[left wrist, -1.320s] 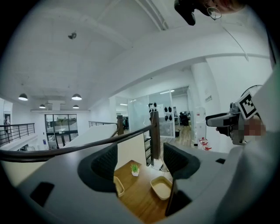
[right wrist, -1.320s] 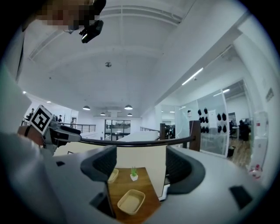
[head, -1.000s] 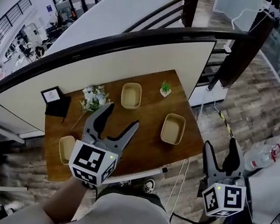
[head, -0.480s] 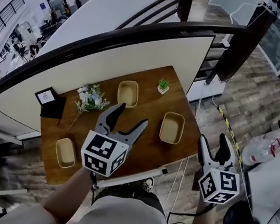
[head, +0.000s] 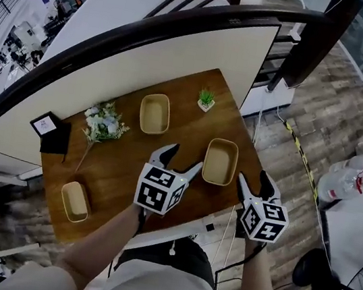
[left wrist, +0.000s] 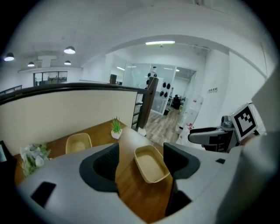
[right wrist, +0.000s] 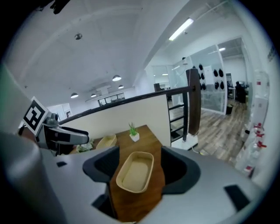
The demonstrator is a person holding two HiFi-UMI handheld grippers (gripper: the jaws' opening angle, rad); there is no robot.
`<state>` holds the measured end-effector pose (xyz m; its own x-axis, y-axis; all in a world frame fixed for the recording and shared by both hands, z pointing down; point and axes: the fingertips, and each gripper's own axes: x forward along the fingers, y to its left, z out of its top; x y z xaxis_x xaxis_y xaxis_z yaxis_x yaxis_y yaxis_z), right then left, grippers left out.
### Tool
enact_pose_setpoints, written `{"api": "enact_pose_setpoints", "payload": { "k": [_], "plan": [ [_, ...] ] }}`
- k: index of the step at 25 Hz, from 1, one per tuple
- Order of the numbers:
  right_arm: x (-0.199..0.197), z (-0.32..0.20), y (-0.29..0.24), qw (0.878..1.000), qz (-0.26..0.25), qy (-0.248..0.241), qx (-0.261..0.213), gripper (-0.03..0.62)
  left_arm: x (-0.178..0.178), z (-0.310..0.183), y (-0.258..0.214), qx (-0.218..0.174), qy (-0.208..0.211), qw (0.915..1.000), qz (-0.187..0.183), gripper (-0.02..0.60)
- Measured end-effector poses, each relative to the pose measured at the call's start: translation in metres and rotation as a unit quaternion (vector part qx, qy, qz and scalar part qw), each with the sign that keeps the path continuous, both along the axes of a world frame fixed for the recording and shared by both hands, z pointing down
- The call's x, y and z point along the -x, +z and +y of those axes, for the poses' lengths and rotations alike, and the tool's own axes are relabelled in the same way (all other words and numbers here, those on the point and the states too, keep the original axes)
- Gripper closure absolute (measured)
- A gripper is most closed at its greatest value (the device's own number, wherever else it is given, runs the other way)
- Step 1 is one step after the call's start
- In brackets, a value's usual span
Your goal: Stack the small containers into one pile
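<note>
Left gripper point(head: 182, 160) jaws wide apart, empty, over table point(head: 121, 162); right gripper point(head: 254, 180) at table's right edge, jaws apart but closing, nothing pinched; near container point(head: 220, 161) lies just ahead, between both grippers, untouched; far container point(head: 154, 113) further back; third container point(head: 75, 201) at front-left corner, well apart.

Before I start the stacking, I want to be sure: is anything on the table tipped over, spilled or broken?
Nothing stands out. The back container, right container and front-left container sit upright, empty and apart on the table. The small potted plant stands upright; the flowers lie flat, with no spill.
</note>
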<state>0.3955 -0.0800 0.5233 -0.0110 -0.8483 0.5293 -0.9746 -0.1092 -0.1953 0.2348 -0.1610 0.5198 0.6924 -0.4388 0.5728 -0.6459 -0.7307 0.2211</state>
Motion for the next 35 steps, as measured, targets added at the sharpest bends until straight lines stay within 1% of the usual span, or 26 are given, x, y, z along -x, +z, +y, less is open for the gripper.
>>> {"api": "enact_pose_setpoints", "payload": {
  "k": [3,7,13,15,18,21,22,25,28,31,35],
  "plan": [
    [0.003,-0.01,0.043,0.999,-0.015,-0.005,0.031,0.295,-0.013,-0.002,0.048,0.048,0.006,0.9987,-0.012,0.262],
    [0.006,-0.02,0.096,0.997,-0.039,-0.01,0.067,0.306,-0.027,-0.001,0.104,0.104,0.011,0.9942,-0.026,0.262],
    [0.006,-0.027,0.155,0.993,-0.058,-0.003,0.105,0.332,-0.042,0.001,0.169,0.147,0.022,0.9875,-0.055,0.288],
    [0.007,-0.028,0.167,0.991,-0.064,-0.002,0.114,0.351,-0.045,0.004,0.185,0.161,0.025,0.9847,-0.061,0.307],
    [0.008,-0.028,0.179,0.99,-0.07,-0.001,0.124,0.407,-0.049,0.006,0.198,0.173,0.032,0.9824,-0.062,0.335],
    [0.009,-0.027,0.181,0.989,-0.072,0.0,0.126,0.477,-0.054,0.009,0.198,0.172,0.041,0.9825,-0.058,0.394],
    [0.01,-0.027,0.179,0.989,-0.073,-0.001,0.125,0.5,-0.054,0.01,0.196,0.169,0.045,0.9828,-0.059,0.436],
    [0.016,-0.027,0.17,0.99,-0.07,-0.008,0.122,0.516,-0.055,0.013,0.186,0.158,0.051,0.9844,-0.058,0.502],
    [0.019,-0.03,0.149,0.992,-0.064,-0.012,0.11,0.52,-0.051,0.012,0.165,0.139,0.05,0.9877,-0.052,0.505],
    [0.025,-0.034,0.118,0.994,-0.061,-0.019,0.088,0.521,-0.045,0.01,0.135,0.116,0.049,0.9912,-0.038,0.505],
    [0.038,-0.037,0.068,0.997,-0.046,-0.034,0.054,0.52,-0.033,0.007,0.086,0.072,0.049,0.9958,-0.026,0.503]
  ]
}}
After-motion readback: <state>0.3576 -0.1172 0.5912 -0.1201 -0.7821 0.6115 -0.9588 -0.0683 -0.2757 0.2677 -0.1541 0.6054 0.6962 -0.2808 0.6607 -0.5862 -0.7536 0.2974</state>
